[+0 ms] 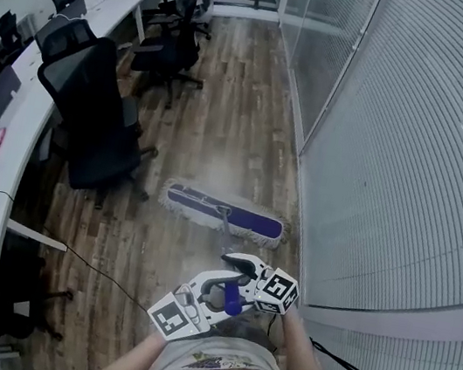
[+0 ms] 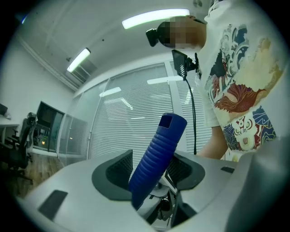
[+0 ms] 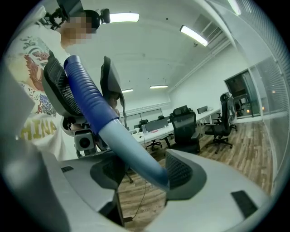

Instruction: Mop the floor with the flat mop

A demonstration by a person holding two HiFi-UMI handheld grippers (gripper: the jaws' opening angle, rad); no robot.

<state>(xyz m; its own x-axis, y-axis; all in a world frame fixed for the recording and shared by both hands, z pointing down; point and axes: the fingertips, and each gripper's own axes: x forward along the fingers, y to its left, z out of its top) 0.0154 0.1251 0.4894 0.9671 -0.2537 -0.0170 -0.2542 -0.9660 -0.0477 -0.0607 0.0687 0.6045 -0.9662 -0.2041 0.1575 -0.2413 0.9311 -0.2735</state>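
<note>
Our left gripper points about level, jaws clamped across the ribbed top end of the mop handle. Our right gripper clamps the shaft just below that grip, tilted slightly down, opposite the left one.

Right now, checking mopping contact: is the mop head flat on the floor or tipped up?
Flat: the mop head lies level on the wood floor, fringe spread along its edges.

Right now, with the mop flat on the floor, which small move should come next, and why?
Probably push the mop head straight ahead along the floor. The left tool and right tool both grip the handle, the head lies flat, and bare wood runs ahead between the chair and the glass wall.
</note>
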